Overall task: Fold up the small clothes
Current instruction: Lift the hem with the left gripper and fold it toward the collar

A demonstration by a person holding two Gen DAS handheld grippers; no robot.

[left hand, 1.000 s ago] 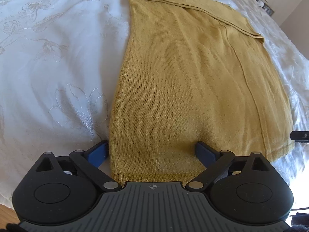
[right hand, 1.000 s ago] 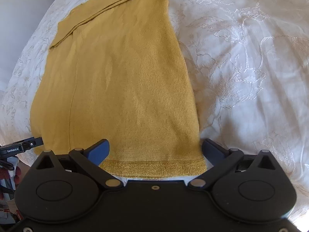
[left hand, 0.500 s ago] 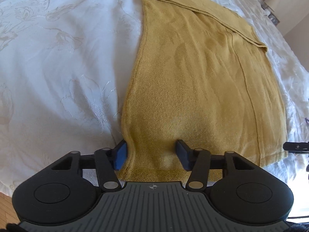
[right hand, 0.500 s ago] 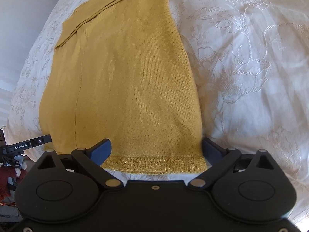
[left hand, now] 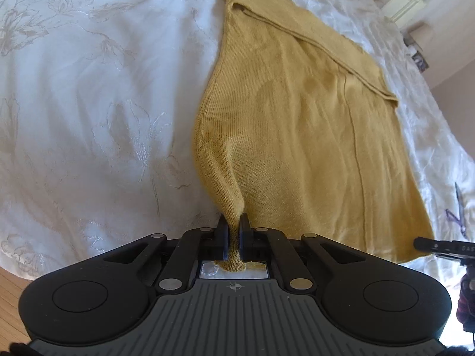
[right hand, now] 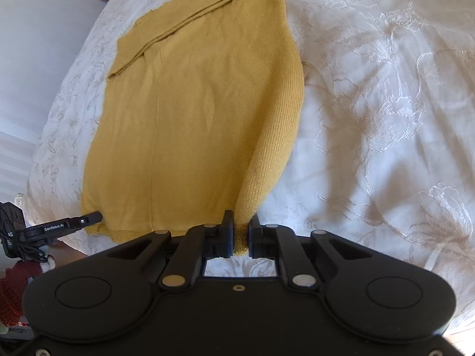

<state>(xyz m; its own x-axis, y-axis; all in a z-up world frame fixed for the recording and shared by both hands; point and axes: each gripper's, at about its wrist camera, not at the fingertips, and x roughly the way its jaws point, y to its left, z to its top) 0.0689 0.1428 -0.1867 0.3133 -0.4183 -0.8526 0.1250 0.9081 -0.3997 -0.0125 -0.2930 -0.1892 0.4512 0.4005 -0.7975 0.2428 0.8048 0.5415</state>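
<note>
A mustard-yellow knit garment (left hand: pixel 297 124) lies spread on a white bed, its sleeve folded across the far part. My left gripper (left hand: pixel 233 222) is shut on the near left corner of its hem, and the cloth bunches into a ridge between the jaws. My right gripper (right hand: pixel 240 222) is shut on the near right corner of the same garment (right hand: pixel 193 112), which rises in a fold at the jaws. The right gripper's tip shows at the right edge of the left wrist view (left hand: pixel 445 246). The left gripper's tip shows at the left of the right wrist view (right hand: pixel 62 225).
The white bedspread (left hand: pixel 89 103) with embroidered flowers covers the bed on both sides (right hand: pixel 386 118). Wooden floor (left hand: pixel 12 284) shows past the near bed edge. A nightstand with small items (left hand: pixel 415 47) stands at the far right. A red knitted thing (right hand: pixel 14 290) lies low left.
Both grippers have closed from wide open onto the garment's near hem corners. The cloth now bunches and lifts at each grip.
</note>
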